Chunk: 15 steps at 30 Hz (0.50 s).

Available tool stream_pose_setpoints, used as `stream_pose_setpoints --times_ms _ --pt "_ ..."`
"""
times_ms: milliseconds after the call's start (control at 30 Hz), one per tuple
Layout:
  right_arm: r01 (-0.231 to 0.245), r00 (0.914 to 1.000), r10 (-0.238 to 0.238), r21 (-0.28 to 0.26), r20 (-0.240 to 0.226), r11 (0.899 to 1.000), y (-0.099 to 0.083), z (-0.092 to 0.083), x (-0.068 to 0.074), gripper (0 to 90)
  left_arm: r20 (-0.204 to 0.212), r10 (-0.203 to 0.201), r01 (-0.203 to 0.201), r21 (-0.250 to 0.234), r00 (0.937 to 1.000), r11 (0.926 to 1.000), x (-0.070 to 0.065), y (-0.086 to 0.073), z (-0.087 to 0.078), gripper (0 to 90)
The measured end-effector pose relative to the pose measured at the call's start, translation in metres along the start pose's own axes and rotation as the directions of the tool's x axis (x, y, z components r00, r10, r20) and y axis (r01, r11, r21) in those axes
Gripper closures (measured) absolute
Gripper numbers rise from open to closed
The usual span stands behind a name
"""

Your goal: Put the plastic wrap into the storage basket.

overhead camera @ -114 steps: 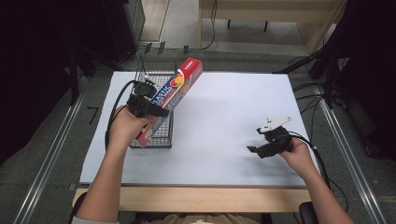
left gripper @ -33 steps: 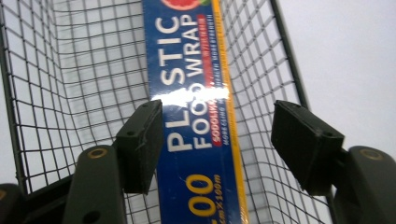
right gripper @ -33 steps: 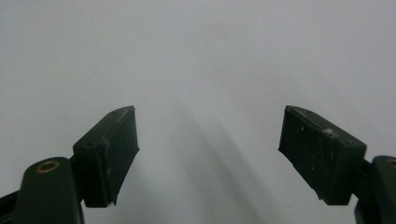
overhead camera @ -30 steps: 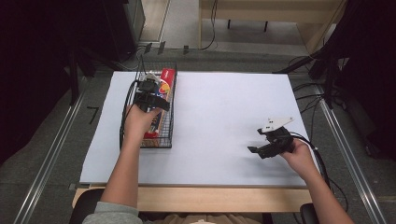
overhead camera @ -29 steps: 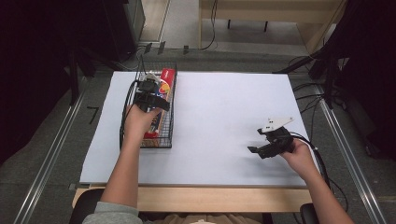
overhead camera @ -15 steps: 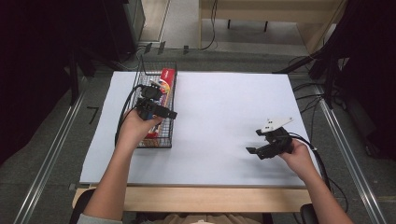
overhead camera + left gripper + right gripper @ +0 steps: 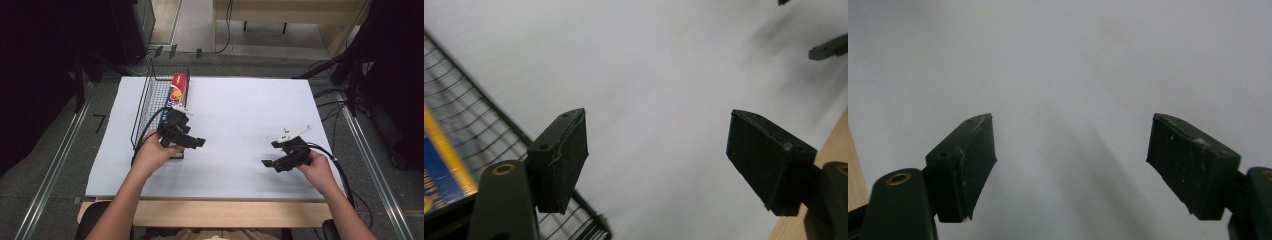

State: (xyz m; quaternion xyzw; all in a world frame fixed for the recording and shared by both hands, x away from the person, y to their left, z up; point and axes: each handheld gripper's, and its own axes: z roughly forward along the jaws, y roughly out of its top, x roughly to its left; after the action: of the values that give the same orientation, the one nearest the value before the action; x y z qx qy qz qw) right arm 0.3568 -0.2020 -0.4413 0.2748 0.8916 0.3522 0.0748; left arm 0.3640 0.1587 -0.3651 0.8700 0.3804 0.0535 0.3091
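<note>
A red-and-blue box (image 7: 177, 87) lies in the wire basket (image 7: 150, 107); the left gripper (image 7: 192, 141) hovers beside it, fingers apart.

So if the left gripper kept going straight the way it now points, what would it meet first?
Probably just the white table cover. The left gripper, jaws open and empty after just opening, points past the wire basket at bare cover. The right gripper sits farther off to one side, though depth is unclear.

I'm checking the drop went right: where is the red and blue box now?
The red and blue box lies inside the wire basket at the table's left in the high view, along its right wall, beyond the open left gripper.
</note>
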Motion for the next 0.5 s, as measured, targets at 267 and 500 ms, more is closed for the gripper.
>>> stream_pose_setpoints --times_ms 267,500 --pt "0.009 0.9998 -0.009 0.008 -0.016 1.000 0.000 0.002 0.004 20.1 0.070 0.049 -0.048 -0.004 0.9963 0.9988 -0.020 -0.006 0.017 24.0" --pt "0.020 0.9994 -0.019 0.017 -0.030 1.000 -0.001 0.003 0.007 20.1 0.097 0.094 -0.093 -0.014 0.9909 0.9956 -0.030 -0.008 0.026 23.6"
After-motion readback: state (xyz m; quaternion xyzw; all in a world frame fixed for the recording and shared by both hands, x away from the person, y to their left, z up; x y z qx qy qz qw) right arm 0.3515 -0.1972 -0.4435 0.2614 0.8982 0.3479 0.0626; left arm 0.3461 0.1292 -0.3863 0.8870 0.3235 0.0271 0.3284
